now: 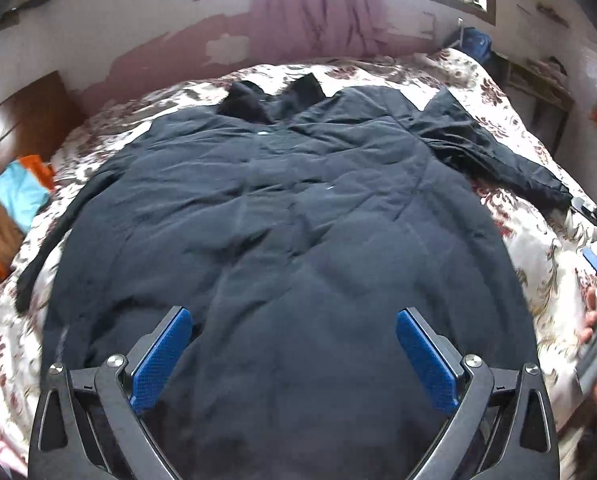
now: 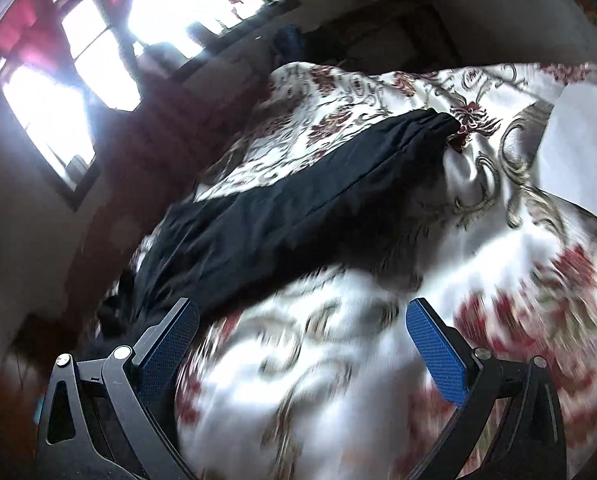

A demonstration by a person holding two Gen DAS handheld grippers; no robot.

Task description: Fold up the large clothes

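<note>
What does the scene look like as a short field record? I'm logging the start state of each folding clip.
garment: dark coat, spread flat, unfolded
surface: floral bedspread
sleeve: right sleeve stretched out sideways on the bedspread
left gripper: open, above the coat's lower part, holding nothing
right gripper: open, over the bedspread beside the sleeve, empty

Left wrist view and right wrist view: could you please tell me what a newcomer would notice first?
A big dark coat lies spread flat across the floral bedspread, filling the left wrist view, with the open left gripper over its hem. In the right wrist view, the open right gripper hangs over bare bedspread beside one sleeve.
</note>
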